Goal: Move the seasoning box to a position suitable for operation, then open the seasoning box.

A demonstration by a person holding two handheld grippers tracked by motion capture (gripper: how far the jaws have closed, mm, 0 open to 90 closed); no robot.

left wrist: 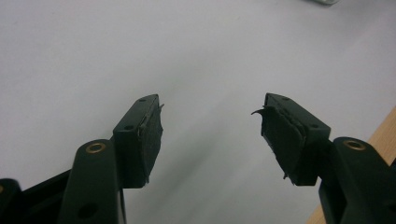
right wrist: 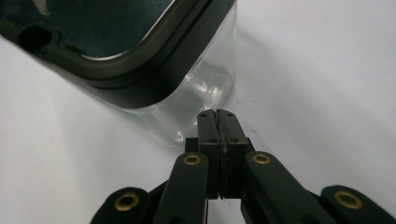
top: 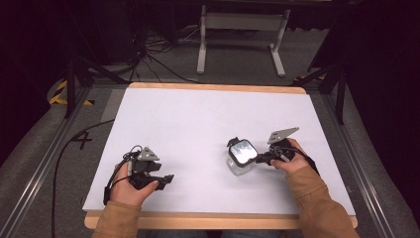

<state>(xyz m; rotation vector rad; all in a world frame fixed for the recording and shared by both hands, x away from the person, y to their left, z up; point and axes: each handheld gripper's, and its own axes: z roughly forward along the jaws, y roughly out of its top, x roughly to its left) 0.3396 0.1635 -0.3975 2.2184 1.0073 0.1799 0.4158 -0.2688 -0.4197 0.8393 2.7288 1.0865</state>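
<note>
A small clear square jar (top: 240,158) with a black-rimmed lid (top: 243,151) stands right of centre on the white table (top: 198,114). My right gripper (top: 261,159) lies just to its right. In the right gripper view the jaws (right wrist: 218,117) are pressed together with nothing between them, their tips close to the jar's clear wall (right wrist: 205,86) below the dark lid (right wrist: 121,42); I cannot tell if they touch it. My left gripper (top: 167,179) rests near the front left. Its jaws (left wrist: 212,126) stand wide open over bare white surface.
The table's wooden edge (left wrist: 383,137) runs along the front, close to the left gripper. A white metal frame (top: 242,29) and cables (top: 153,54) lie on the floor beyond the far edge. Metal rails (top: 44,163) flank both sides of the table.
</note>
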